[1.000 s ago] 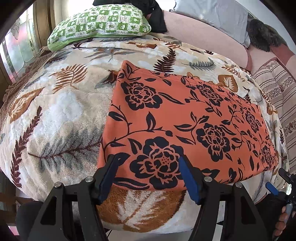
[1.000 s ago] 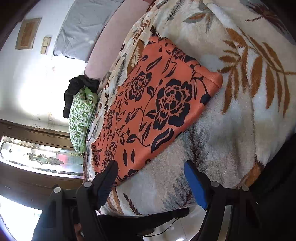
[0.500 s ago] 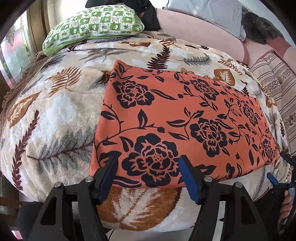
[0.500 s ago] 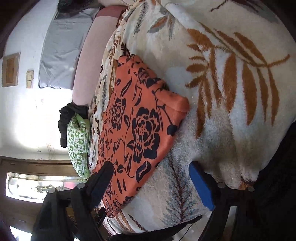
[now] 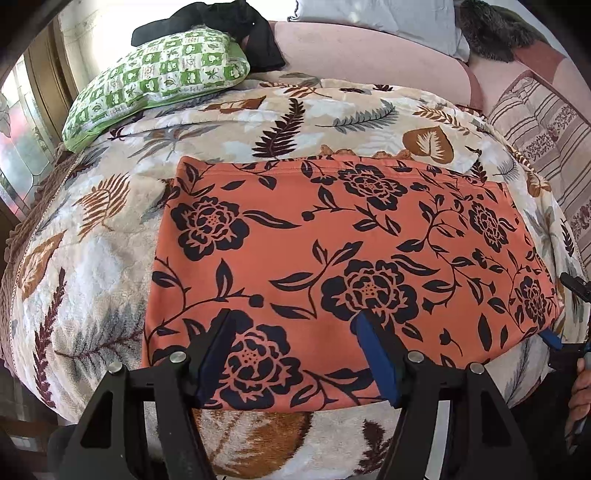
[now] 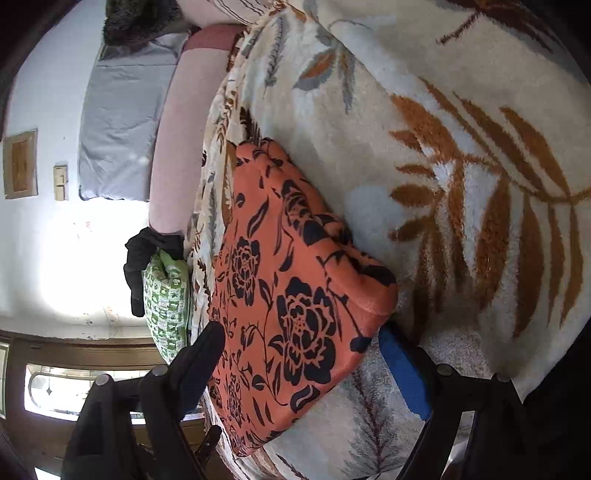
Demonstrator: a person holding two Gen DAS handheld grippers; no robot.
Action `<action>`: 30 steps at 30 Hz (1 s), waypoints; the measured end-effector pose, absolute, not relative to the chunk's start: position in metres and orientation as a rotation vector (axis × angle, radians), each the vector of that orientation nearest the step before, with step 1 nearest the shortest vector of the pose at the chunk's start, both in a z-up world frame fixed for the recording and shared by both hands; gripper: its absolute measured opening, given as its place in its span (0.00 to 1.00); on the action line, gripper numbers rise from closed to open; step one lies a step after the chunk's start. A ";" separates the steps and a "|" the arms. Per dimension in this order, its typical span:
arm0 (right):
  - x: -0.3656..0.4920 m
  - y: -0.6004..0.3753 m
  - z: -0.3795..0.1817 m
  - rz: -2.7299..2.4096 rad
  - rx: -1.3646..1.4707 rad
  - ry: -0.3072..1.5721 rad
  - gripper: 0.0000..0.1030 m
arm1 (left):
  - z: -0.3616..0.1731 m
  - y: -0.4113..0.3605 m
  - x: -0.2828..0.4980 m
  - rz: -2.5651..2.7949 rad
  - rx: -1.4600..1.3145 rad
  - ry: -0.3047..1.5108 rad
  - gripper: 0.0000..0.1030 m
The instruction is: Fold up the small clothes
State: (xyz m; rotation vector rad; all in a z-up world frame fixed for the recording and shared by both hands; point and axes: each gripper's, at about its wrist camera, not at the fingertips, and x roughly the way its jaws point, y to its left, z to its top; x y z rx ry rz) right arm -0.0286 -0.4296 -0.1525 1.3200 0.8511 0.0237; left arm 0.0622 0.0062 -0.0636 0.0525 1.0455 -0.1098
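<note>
Both hand-held grippers — left [image 5: 293, 332], right [image 6: 301, 334] — agape, angled down over the orange floral garment's [image 5: 332, 258] edge.

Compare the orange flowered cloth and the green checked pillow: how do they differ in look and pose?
The orange flowered cloth lies flat and thin, near both grippers; the green checked pillow is plump, at the far corner. The cloth bears large dark flowers; the pillow, small green and white squares. A black garment lies by the pillow; the cloth lies bare. Both rest on the leaf-patterned blanket.

Left gripper [image 5: 295, 347] moved in over orange cloth [image 5: 332, 251], right gripper [image 6: 303, 350] widened, straddling its corner.
</note>
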 end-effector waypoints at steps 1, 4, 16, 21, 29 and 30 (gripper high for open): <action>-0.027 -0.428 -0.150 0.030 1.300 0.848 0.85 | -0.063 0.003 0.062 -0.110 0.062 1.043 0.67; -0.021 -0.426 -0.141 0.063 1.242 0.837 0.85 | -0.065 -0.003 0.065 -0.118 0.072 1.046 0.67; -0.009 -0.428 -0.141 0.036 1.219 0.845 0.84 | -0.076 -0.014 0.081 -0.128 0.078 1.072 0.67; -0.012 -0.432 -0.150 0.004 1.265 0.843 0.84 | -0.075 -0.020 0.092 -0.130 0.065 1.052 0.67; -0.007 -0.431 -0.155 -0.022 1.183 0.921 0.36 | -0.104 -0.039 0.107 -0.095 0.140 1.082 0.75; -0.007 -0.430 -0.153 -0.027 1.169 0.927 0.37 | -0.099 -0.039 0.105 -0.103 0.133 1.090 0.75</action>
